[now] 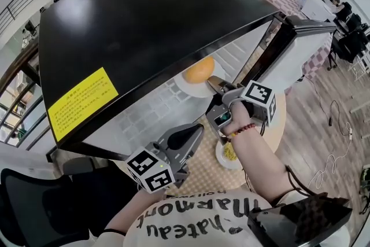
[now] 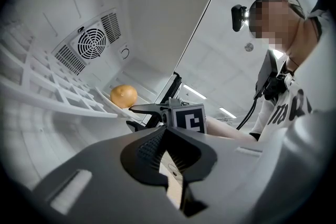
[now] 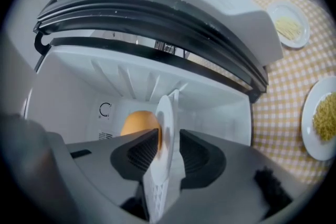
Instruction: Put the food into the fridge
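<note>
Fridge (image 3: pixel 210 86) interior lies open around the plate (image 3: pixel 167 110) with orange (image 3: pixel 137 123) — right gripper (image 3: pixel 169 139) fingers released astride its rim, left gripper (image 2: pixel 166 131) clenched.

Round orange food (image 3: pixel 137 124), inside fridge (image 3: pixel 68 86): half hidden behind white plate (image 3: pixel 167 128) rim; possibly fruit. Yellow-food plate (image 3: pixel 321 119), beside fridge: cut off by edge.

The left claw (image 1: pixel 198 129) sits at lower centre of the head view, pointing toward the upper right, with the left forearm (image 1: pixel 126 212) behind it at the bottom edge. In its own view the left claw (image 2: pixel 165 131) has its jaw tips together with nothing between them. The right hand (image 1: pixel 237 121), with a bead bracelet (image 1: pixel 241 131) at the wrist, reaches up from the lower right. The right claw (image 3: pixel 168 147) has its jaws apart, with a white plate rim (image 3: pixel 164 128) unclamped between them.
</note>
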Motion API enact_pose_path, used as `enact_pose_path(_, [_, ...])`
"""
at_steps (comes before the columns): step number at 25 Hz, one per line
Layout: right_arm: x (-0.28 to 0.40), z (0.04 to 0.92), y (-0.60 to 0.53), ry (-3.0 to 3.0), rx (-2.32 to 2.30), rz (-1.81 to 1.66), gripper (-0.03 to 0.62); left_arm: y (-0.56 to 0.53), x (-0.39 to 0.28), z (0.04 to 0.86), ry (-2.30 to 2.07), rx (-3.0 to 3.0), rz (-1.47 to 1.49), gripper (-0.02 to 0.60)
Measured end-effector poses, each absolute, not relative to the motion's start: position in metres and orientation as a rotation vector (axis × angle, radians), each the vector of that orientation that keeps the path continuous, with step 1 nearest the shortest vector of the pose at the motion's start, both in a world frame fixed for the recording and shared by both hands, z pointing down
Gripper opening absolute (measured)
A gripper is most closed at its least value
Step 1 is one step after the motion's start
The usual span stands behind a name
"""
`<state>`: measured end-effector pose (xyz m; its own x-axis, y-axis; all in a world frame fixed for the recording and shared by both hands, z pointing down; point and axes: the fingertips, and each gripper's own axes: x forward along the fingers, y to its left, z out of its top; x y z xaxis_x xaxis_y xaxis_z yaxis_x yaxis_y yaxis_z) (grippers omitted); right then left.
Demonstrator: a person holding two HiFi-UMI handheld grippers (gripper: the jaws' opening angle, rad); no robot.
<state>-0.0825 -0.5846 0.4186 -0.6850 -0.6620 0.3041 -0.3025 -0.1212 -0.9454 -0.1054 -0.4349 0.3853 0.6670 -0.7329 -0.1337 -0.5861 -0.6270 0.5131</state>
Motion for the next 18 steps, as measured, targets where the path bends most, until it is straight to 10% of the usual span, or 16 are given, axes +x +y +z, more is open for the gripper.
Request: enact_pose_path(18, [-0.031,0.403,-0.564,1.810,-1.010,-1.792,0.150,-0.408,-0.113,0.372,-1.196,2.426,-0.469,0.003])
